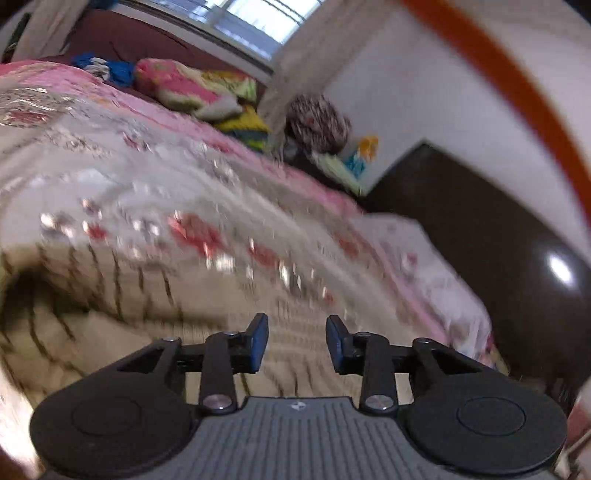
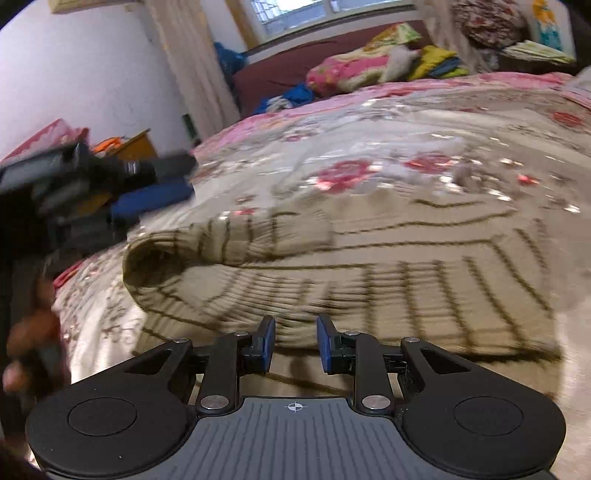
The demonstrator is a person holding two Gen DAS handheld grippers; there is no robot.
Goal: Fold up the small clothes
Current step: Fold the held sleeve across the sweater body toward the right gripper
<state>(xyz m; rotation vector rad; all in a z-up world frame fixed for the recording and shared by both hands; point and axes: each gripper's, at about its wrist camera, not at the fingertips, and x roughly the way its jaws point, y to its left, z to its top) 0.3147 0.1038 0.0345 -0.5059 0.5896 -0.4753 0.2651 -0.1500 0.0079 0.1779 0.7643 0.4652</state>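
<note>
- A beige knitted sweater (image 2: 369,280) with thin dark lines lies spread flat on the bed (image 2: 369,122), which carries a pink and white flowered bedspread.
- One sleeve (image 2: 229,240) of the sweater is folded over the body; its open cuff points to the left side of the right wrist view.
- The right hand-held gripper (image 2: 295,341) hovers just above the near edge of the sweater. Its blue pads stand a little apart and nothing is between them.
- The left hand-held gripper (image 1: 297,341) is also above the sweater (image 1: 110,295), close to the near part. Its fingers are apart and they hold nothing.
- In the right wrist view the left hand-held gripper (image 2: 159,184) shows at the left, blurred, above the bed and beside the folded sleeve. A hand (image 2: 29,343) of the person is below it, also blurred.
- At the far end of the bed there is a pile of coloured bedding (image 2: 369,66), under a window (image 2: 295,14).
- The left wrist view is much blurred, so small details of the bedspread (image 1: 184,166) cannot be told.
</note>
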